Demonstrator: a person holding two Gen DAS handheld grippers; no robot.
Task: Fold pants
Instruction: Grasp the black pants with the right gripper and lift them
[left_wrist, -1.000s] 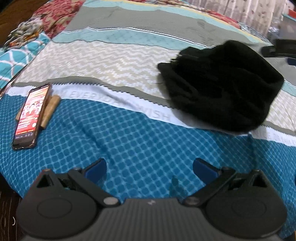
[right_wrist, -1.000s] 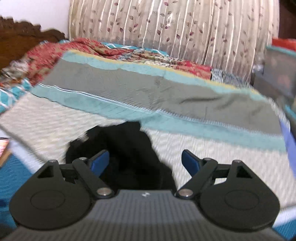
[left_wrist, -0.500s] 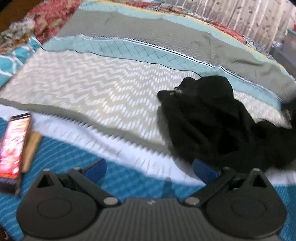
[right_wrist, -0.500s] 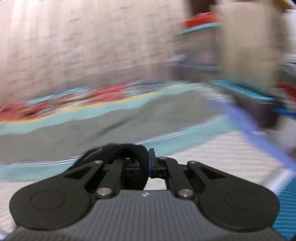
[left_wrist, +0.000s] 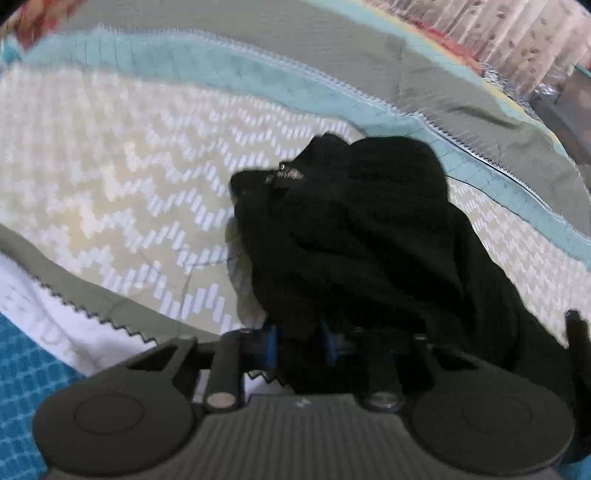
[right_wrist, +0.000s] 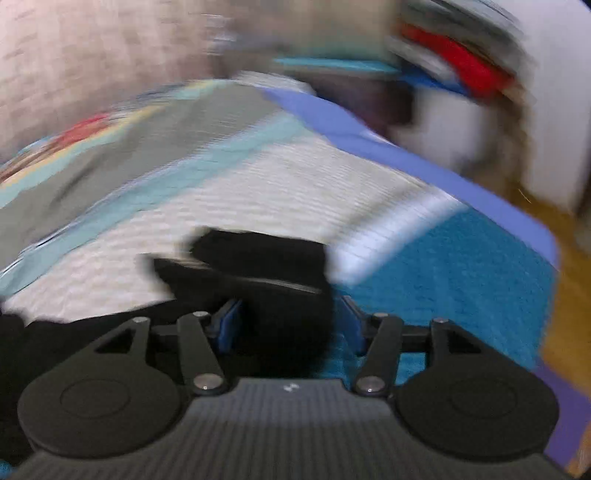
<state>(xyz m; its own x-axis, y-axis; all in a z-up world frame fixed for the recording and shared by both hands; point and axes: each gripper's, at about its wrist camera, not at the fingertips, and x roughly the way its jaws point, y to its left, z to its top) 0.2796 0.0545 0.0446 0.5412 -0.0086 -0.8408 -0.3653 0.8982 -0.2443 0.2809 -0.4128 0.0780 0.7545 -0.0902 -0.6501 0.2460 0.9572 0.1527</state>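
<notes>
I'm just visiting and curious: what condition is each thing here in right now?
pants: crumpled in a heap, not folded.
left tool: closing, black cloth pinched between its pads.
right tool: opening, cloth between the pads.
bedspread: spread out, lightly wrinkled.

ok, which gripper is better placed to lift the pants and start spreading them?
Left. The left gripper is closing on the black pants; the right gripper straddles cloth but its jaws are opening.
</notes>
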